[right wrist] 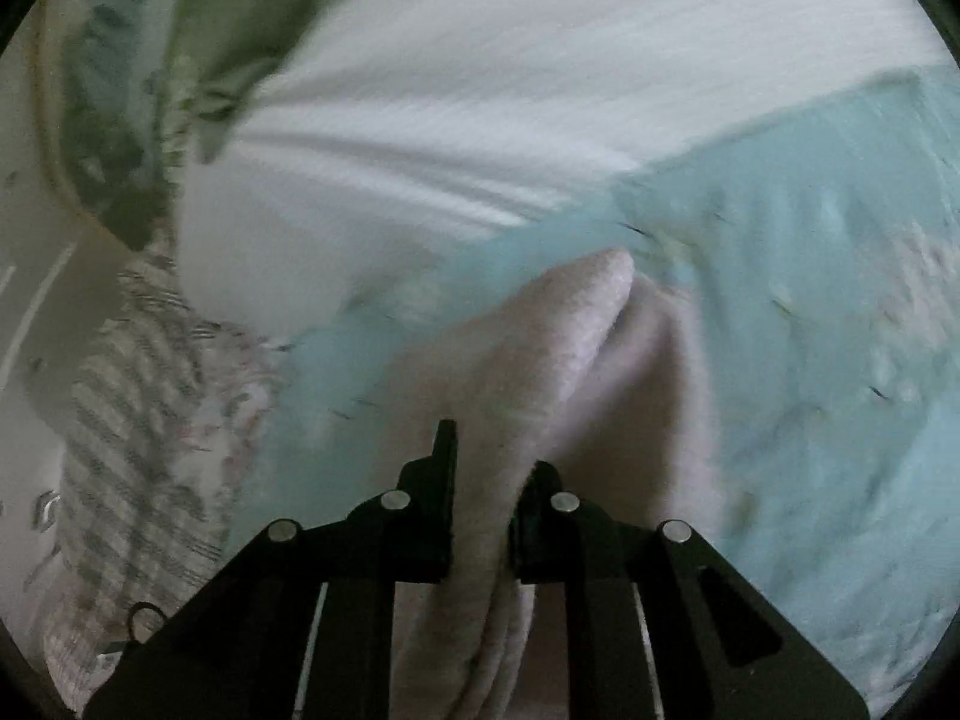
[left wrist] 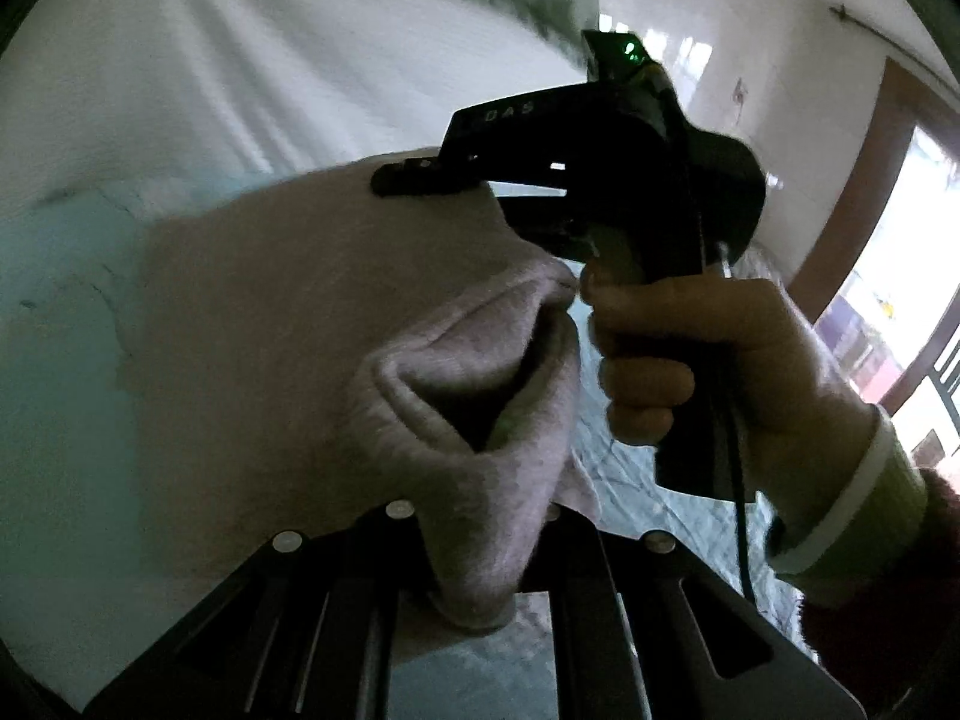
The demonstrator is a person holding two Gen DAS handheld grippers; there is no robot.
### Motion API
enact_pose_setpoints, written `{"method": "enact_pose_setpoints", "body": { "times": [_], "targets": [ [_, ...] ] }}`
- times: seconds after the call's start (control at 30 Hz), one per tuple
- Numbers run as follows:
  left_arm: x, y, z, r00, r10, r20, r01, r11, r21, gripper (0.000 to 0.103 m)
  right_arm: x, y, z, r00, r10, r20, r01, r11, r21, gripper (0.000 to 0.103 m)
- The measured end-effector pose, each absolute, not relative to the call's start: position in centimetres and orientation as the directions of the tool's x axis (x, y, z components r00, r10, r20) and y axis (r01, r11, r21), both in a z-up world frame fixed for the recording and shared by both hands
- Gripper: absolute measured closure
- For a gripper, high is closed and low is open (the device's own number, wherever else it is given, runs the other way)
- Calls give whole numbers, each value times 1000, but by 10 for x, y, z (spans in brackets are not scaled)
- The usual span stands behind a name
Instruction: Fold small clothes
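While both grippers (right wrist: 483,468) pinch its edges, pink cloth (left wrist: 312,312) hangs bunched.

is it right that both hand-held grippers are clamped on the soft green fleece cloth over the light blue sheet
Not quite: the cloth is pale pink, not green. The right wrist view shows the right hand-held gripper shut on the soft pale pink fleece cloth over the light blue sheet; the left hand-held gripper is clamped on it too.
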State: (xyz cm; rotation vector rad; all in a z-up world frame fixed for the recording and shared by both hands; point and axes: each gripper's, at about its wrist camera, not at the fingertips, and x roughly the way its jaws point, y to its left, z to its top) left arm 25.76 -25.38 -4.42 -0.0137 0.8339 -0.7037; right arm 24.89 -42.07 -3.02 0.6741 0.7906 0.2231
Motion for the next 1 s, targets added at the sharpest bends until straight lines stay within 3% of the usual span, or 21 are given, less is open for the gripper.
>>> {"method": "enact_pose_setpoints", "body": {
  "times": [0.27, 0.37, 0.4, 0.47, 0.5, 0.57, 0.63, 0.77, 0.9, 1.0],
  "targets": [
    [257, -267, -66, 454, -523, -721, 566, 794, -220, 94, 255, -423, -48, 687, 397, -609, 66, 800, 596, 86],
    [260, -271, -66, 437, -527, -729, 561, 793, -237, 93, 252, -422, -48, 685, 369, -628, 72, 824, 563, 83],
    [259, -268, -65, 432, -530, -730, 560, 792, -244, 92, 250, -421, -47, 687, 361, -631, 78, 827, 557, 76],
    [255, -265, -64, 416, -542, -730, 562, 784, -262, 80, 240, -422, -42, 702, 334, -629, 84, 838, 539, 72],
    [257, -260, -64, 404, -547, -733, 563, 781, -272, 74, 235, -423, -40, 707, 325, -628, 85, 843, 532, 65],
    [249, -245, -59, 403, -559, -724, 556, 779, -292, 47, 219, -426, -35, 726, 314, -612, 83, 843, 531, 49],
    [242, -229, -52, 414, -571, -709, 547, 779, -307, 33, 206, -428, -34, 731, 314, -606, 88, 837, 540, 30],
    [239, -185, -43, 447, -585, -677, 508, 789, -346, 22, 185, -431, -42, 717, 367, -593, 81, 801, 594, 28],
    [269, -151, -51, 462, -561, -687, 418, 821, -390, 21, 182, -431, -59, 680, 406, -611, 91, 779, 620, 27],
    [318, -131, -66, 401, -593, -698, 337, 804, -490, 21, 188, -431, -69, 662, 431, -613, 96, 762, 640, 27]
  ]
}}
